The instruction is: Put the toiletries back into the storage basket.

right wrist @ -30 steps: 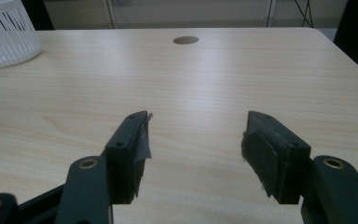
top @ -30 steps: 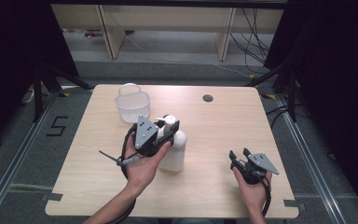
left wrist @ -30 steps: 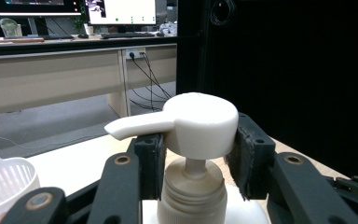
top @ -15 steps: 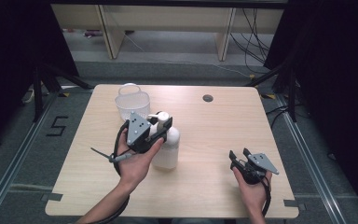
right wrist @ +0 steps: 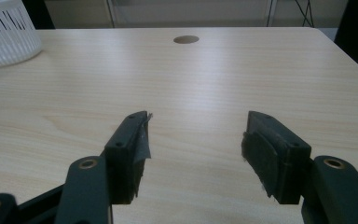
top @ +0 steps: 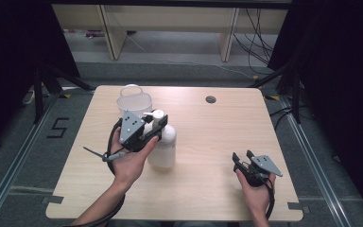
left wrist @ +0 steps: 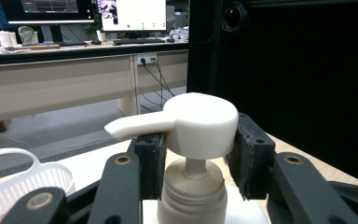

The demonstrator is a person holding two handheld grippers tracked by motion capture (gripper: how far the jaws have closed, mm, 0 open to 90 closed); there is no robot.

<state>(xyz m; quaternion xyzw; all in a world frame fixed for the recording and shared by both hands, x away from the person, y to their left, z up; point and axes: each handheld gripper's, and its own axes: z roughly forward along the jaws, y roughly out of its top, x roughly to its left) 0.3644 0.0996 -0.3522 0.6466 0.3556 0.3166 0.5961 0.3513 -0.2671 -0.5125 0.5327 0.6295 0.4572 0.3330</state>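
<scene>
A white pump bottle [top: 163,150] stands upright left of the table's middle. My left gripper [top: 157,117] is shut on its pump head [left wrist: 200,123]; both black pads press the round cap from either side, and the spout points left in the left gripper view. I cannot tell whether the bottle's base touches the table. My right gripper [top: 240,160] rests low near the front right of the table, held in a hand. It is open [right wrist: 193,140] with only bare wood between its pads.
A white slotted plastic basket [top: 133,100] stands just behind the bottle at the back left of the table [top: 208,137]. A small dark round hole [top: 211,99] marks the tabletop at the back. Beyond the table are desk legs and cables on the floor.
My left gripper has carried the pump bottle a little to the left, closer to the basket. The right gripper has stayed where it was.
</scene>
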